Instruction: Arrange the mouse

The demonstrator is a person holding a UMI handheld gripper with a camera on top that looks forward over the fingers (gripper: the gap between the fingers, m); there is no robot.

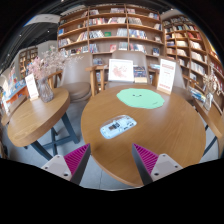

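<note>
A small white and dark object [118, 126], apparently the mouse lying on a white sheet, rests on the round wooden table [170, 135], near its front left part. Farther back on the same table lies a green oval mat [140, 98]. My gripper [111, 160] is open and holds nothing. Its pink-padded fingers [76, 158] are spread wide, short of the table's near edge. The mouse lies ahead of the fingers, well beyond their tips.
Two upright sign cards [121, 70] [166, 75] stand at the table's far side. To the left is a second round table [35, 115] with a vase of flowers [45, 68]. Bookshelves [110, 30] line the back wall. Grey floor shows between the tables.
</note>
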